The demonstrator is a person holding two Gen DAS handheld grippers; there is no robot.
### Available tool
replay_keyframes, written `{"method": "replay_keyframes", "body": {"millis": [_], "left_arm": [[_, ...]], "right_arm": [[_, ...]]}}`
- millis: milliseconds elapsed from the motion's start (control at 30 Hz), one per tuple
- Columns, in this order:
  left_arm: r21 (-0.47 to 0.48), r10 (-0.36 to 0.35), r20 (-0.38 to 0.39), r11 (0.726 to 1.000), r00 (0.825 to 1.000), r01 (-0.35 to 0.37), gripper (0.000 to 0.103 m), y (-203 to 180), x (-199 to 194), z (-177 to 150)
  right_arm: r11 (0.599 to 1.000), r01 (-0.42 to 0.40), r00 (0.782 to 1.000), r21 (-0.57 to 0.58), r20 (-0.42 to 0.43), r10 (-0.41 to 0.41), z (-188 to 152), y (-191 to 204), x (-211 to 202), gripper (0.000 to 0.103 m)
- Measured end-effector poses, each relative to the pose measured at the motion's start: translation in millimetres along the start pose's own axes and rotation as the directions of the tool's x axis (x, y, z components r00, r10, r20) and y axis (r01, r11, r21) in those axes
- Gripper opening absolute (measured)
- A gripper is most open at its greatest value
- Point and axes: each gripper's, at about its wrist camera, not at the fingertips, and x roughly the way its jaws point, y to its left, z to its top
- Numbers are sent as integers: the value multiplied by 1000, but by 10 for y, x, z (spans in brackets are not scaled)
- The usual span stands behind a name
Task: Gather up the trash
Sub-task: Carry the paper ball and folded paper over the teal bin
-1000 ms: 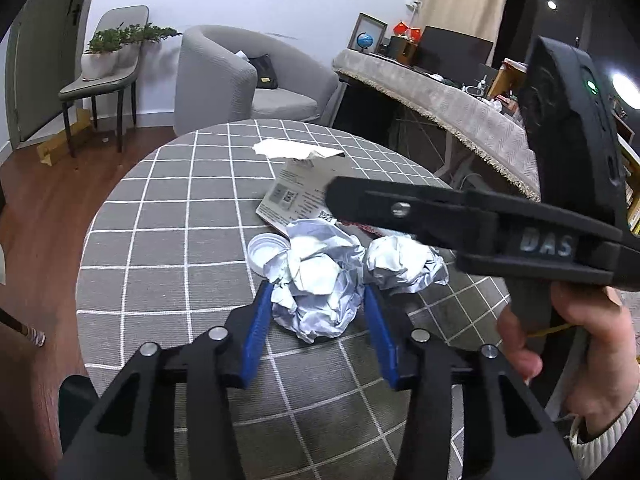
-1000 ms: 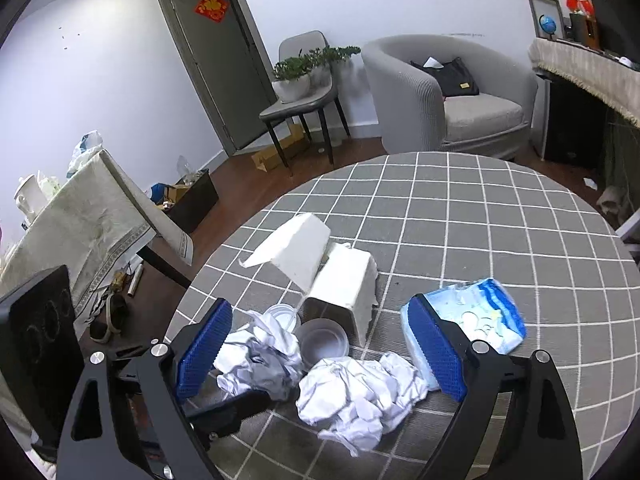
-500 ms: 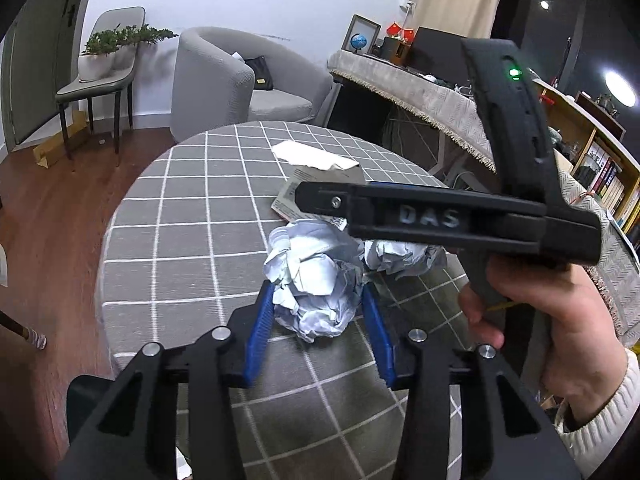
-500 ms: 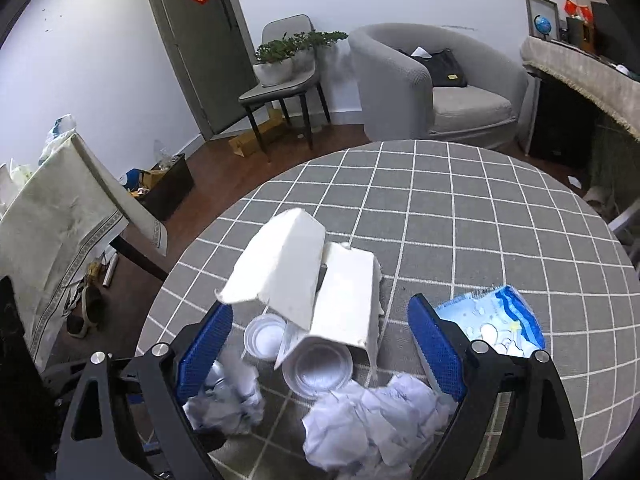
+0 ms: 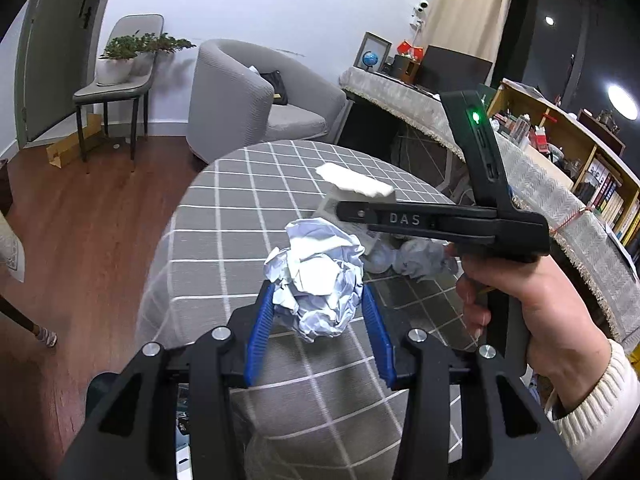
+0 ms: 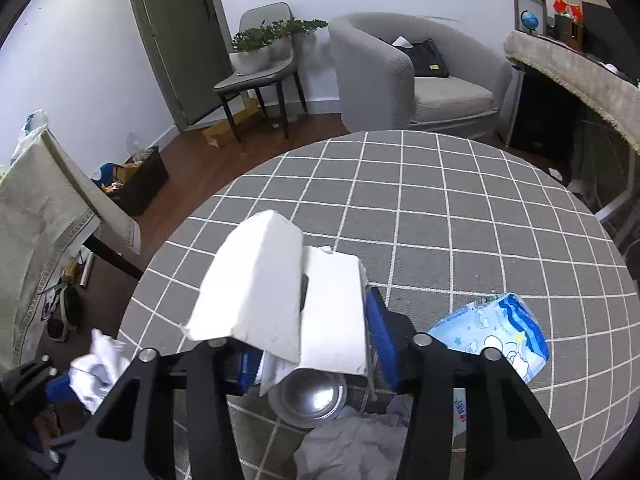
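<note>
My left jaws grip a crumpled paper ball above the checked surface. My right jaws have just been closing around the torn white carton, pads against its sides.

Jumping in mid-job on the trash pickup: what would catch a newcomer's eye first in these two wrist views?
First, the crumpled paper ball clamped between the left gripper's blue pads, raised over the grey checked tablecloth. Next, the torn white carton between the right gripper's jaws, which have just been closing on it. Right of it lies a blue printed wrapper.
</note>
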Motion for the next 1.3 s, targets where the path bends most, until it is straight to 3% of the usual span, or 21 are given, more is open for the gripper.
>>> {"method": "replay_keyframes", "body": {"millis": [133,400,733,967,1133,1300], "left_arm": [[-12,15,14,1000,1000,-15,47,102,-115,-16],[-43,75,29,996,997,-74,47,298,-335,-83],[-73,186,5,980,983,-185,47,539,-605,-315],[-95,249,-58,962,967,-254,47,737,-725,-558],[-92,313,-147,940,938,-328,47,928,-738,-767],[-94,320,-214,934,923,-345,47,1054,-728,-974]], "right_arm": [[999,26,1000,-36,16,-26,9,89,-46,29],[997,2,996,-78,87,4,36,324,-184,29],[987,-101,988,-125,105,114,-134,693,-260,29],[966,-190,968,-173,133,214,-264,1006,-412,29],[957,-226,959,-184,128,251,-366,1161,-458,29],[946,-256,954,-200,107,281,-457,1373,-461,29]]}}
